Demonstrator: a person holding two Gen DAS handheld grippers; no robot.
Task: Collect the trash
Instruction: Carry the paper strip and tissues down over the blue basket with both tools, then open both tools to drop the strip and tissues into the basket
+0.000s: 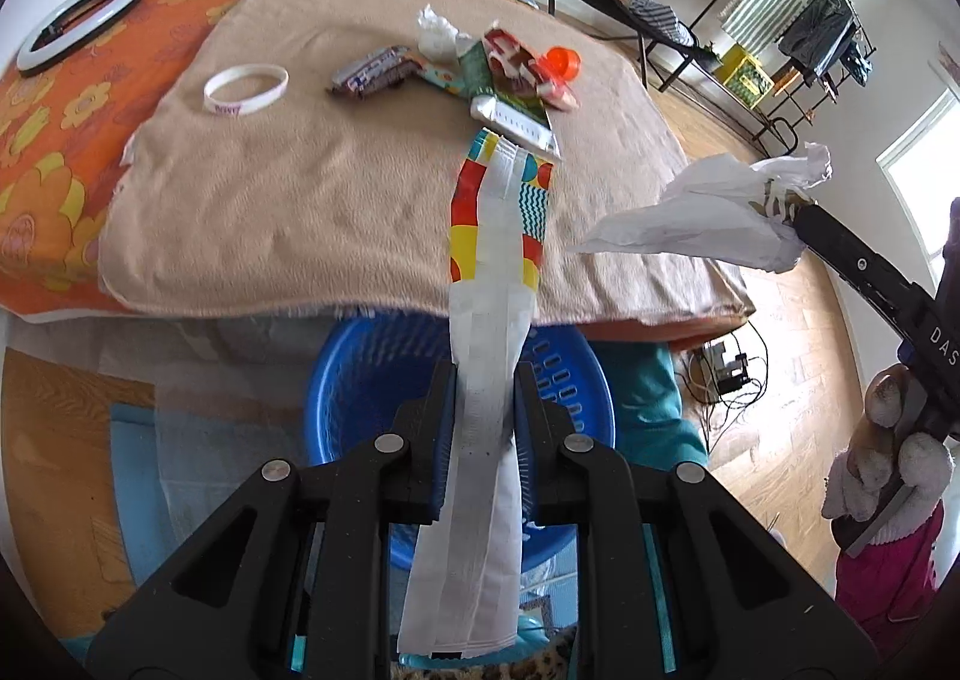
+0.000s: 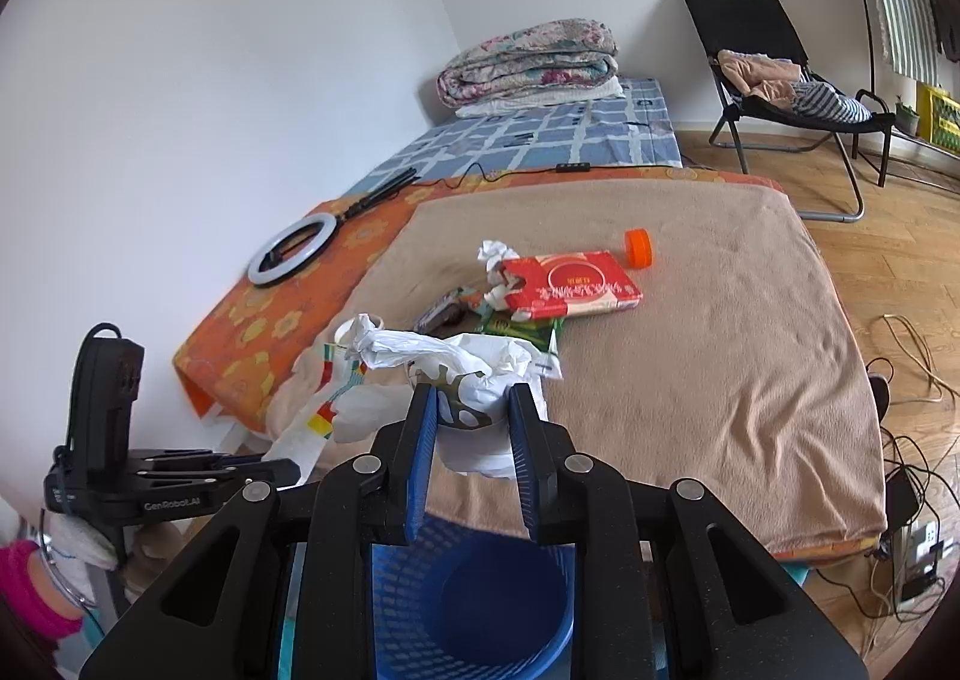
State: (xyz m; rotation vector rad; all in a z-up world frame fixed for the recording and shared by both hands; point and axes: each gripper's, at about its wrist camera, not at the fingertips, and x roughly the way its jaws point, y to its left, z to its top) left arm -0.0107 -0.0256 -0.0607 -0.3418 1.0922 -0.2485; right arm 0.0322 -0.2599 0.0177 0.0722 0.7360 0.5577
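My left gripper is shut on a long white wrapper with a colourful printed end; the wrapper trails from the tan blanket over the bed edge. A blue basket stands on the floor below it. My right gripper is shut on a crumpled white plastic bag, held above the blue basket; it shows at the right of the left wrist view. A pile of trash stays on the blanket: a red packet, green wrapper, orange cap, crumpled tissue, dark bar wrapper.
A white wristband and a ring light lie on the bed. Folded quilts sit at the far end. A black chair, a clothes rack and floor cables are to the right.
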